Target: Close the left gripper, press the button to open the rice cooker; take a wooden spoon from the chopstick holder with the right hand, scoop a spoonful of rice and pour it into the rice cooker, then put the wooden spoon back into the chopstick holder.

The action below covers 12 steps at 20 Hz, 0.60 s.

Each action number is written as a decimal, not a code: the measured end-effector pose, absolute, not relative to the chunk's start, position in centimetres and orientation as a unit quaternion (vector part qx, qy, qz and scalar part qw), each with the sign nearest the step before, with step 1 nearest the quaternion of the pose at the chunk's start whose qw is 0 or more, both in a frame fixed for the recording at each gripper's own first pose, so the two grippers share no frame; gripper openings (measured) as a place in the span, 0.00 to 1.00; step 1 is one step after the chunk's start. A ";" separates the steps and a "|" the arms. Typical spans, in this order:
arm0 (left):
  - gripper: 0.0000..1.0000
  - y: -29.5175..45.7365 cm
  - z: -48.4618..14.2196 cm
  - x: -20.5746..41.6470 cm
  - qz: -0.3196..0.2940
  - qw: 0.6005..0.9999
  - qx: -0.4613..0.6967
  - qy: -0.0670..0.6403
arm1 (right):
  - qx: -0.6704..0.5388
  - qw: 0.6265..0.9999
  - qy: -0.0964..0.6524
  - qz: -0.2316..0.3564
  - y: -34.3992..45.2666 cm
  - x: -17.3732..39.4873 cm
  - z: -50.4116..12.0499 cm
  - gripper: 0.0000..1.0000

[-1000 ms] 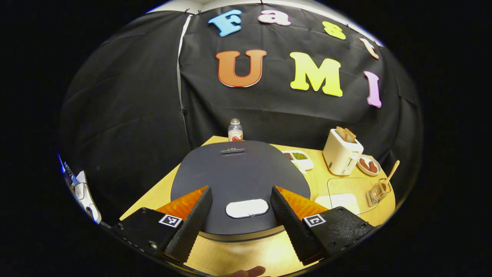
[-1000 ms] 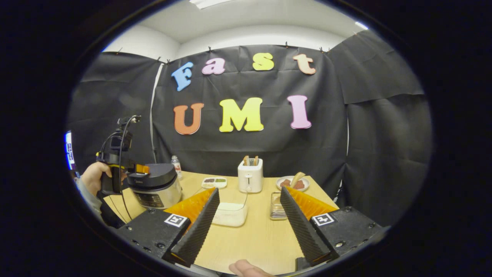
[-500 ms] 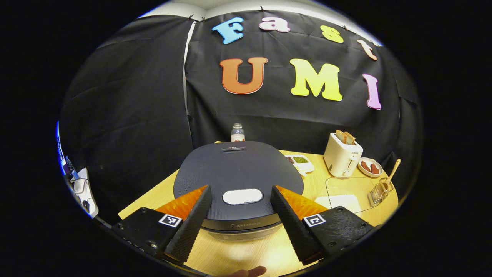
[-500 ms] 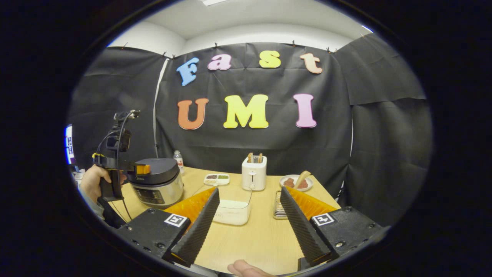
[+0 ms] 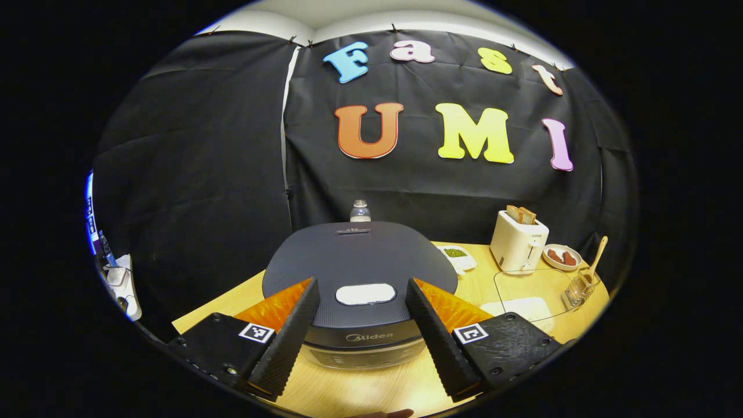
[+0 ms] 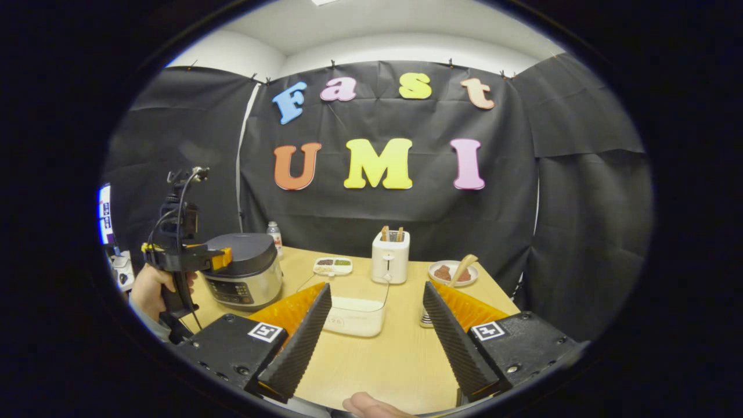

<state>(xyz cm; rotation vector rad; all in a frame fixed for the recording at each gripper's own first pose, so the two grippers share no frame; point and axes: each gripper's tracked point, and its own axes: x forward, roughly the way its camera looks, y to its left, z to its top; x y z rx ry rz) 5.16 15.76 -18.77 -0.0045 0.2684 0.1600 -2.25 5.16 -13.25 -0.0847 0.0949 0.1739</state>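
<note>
2 tools stood with fingers apart, the left tool (image 5: 360, 325) just before the rice cooker (image 5: 360, 273) on the counter (image 5: 522, 290), needing closure before pressing its button (image 5: 365, 294) squarely.

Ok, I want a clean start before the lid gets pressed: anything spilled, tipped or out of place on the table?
Nothing stands out. The rice cooker is shut and upright, the toaster stands straight, and the wooden spoon sits in its holder. No spills on the table.
</note>
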 end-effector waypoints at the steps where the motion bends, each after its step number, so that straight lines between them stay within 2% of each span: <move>1: 0.98 15.8 -18.8 5.4 0.079 0.988 -0.007 0.134 | -0.045 0.994 0.046 0.084 5.1 -2.4 -13.1 1.00; 8: 0.94 15.7 -17.5 4.8 0.071 0.987 -0.033 0.143 | -0.052 0.996 0.036 0.068 4.1 -3.5 -12.3 1.00; 10: 0.91 16.4 -17.0 4.2 0.089 0.987 0.004 0.132 | -0.050 0.996 0.031 0.064 3.9 -3.8 -11.9 1.00; 12: 0.89 15.7 -16.6 3.2 0.072 0.989 0.005 0.132 | -0.045 0.997 0.018 0.058 3.4 -3.8 -11.3 1.00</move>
